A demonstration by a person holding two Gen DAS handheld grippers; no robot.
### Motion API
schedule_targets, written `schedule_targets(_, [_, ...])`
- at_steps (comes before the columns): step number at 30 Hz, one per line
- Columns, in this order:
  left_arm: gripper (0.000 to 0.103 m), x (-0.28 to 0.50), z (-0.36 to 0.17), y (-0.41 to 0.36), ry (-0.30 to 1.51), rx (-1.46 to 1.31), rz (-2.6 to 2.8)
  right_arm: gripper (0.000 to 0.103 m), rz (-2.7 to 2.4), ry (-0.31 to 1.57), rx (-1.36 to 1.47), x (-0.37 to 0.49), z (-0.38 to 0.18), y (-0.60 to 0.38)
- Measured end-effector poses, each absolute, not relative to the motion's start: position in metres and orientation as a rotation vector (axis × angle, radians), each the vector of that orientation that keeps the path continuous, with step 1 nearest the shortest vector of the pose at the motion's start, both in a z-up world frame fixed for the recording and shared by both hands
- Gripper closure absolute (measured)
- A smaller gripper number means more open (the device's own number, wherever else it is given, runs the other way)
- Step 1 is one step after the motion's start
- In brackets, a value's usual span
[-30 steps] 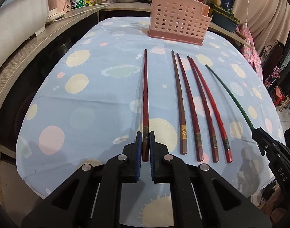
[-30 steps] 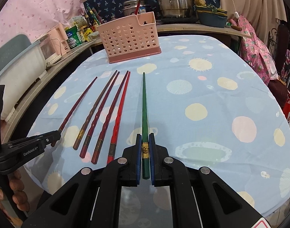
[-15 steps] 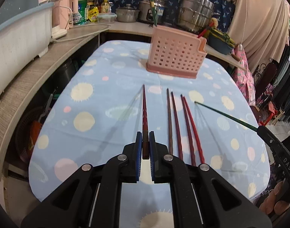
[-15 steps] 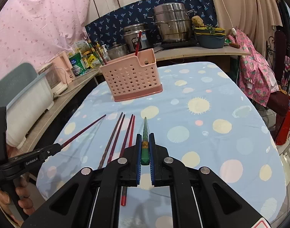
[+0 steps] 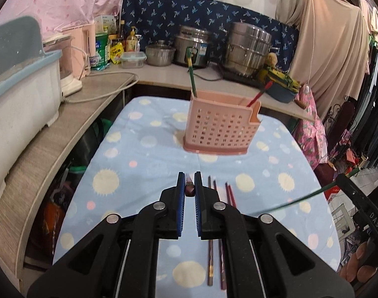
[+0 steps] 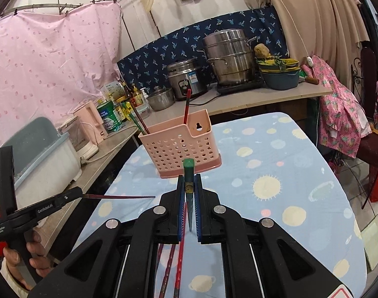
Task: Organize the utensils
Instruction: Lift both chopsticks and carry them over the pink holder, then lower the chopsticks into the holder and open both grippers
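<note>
My left gripper (image 5: 188, 186) is shut on a dark red chopstick (image 5: 189, 190) and holds it in the air; in the right wrist view that chopstick (image 6: 119, 197) points right from the left gripper (image 6: 76, 195). My right gripper (image 6: 189, 188) is shut on a green chopstick (image 6: 188, 176), seen end-on; the stick (image 5: 295, 202) also crosses the left wrist view. The pink perforated holder (image 5: 220, 130) stands ahead on the table, with a green and a red chopstick in it. Several chopsticks (image 5: 211, 233) lie on the cloth below the grippers.
The table wears a blue dotted cloth (image 5: 144, 164). A grey counter (image 5: 52, 129) runs along the left and back with a white bin (image 5: 17, 99), a kettle, bottles and steel pots (image 6: 228, 57). Clothes hang at the right.
Both grippers have lifted their chopsticks off the cloth and tipped up, so the holder now sits ahead at eye level. The other chopsticks stay on the table.
</note>
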State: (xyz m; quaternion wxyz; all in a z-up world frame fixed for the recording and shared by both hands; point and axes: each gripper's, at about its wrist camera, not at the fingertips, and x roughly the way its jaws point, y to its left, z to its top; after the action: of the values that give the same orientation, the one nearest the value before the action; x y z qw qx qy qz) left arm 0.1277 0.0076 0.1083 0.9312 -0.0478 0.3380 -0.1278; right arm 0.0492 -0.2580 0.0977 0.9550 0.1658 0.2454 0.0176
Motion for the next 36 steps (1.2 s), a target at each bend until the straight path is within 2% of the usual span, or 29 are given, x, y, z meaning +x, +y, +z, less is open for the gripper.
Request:
schedule_targets(13, [0.096, 0.177, 0.175, -0.005, 0.581, -0.123, -0.301, 0.096, 0.093, 0.362, 0.357, 0.098, 0.154, -0.267])
schedule_targets(26, [0.096, 0.228, 0.259, -0.033, 0.341, -0.136, -0.286, 0.096, 0.092, 0.183, 0.376, 0.169, 0.219, -0.269])
schedule_targets(36, [0.096, 0.280, 0.261, -0.051, 0.282, -0.125, -0.231, 0.096, 0.075, 0.150, 0.400, 0.234, 0.223, -0.272])
